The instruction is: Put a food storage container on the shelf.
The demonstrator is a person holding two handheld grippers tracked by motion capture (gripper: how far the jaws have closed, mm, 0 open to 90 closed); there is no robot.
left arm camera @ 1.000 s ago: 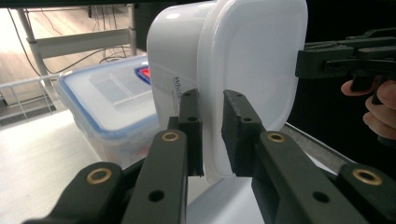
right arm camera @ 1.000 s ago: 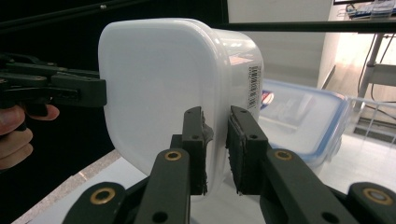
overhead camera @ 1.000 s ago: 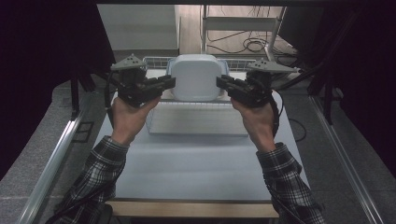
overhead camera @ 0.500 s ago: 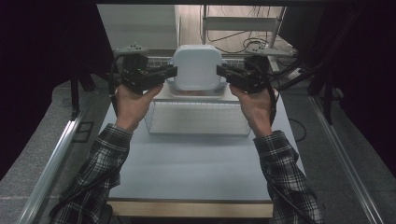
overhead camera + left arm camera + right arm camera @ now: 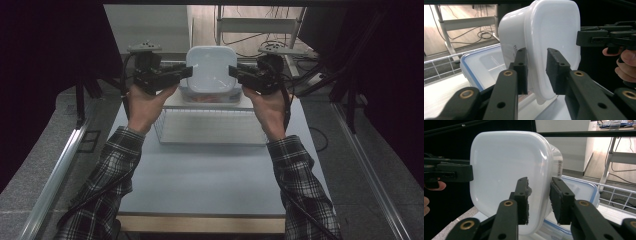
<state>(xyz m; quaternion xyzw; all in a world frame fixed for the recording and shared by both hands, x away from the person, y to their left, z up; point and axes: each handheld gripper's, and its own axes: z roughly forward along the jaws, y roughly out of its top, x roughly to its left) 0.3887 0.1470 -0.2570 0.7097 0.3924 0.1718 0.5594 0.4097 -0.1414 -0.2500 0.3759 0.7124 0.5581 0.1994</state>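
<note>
A white, rounded-square plastic container [image 5: 211, 69] is held up in the air above the far end of the pale grey bench [image 5: 210, 175], tilted so that its broad face is turned toward the person. It is pinched from both sides: the left claw [image 5: 186, 73] is closed on its left rim, and the right claw [image 5: 234, 73] is closed on its right rim. In the left gripper view, the rim of the container [image 5: 549, 42] is seen clamped between the two black pads, with the other claw [image 5: 584, 40] meeting its far edge. Below the raised container, a clear lidded box with a blue seal [image 5: 579, 192] is seen resting on the bench, beside a white wire basket [image 5: 210, 127]. Plaid sleeves [image 5: 107, 175] are seen on both forearms.
</note>
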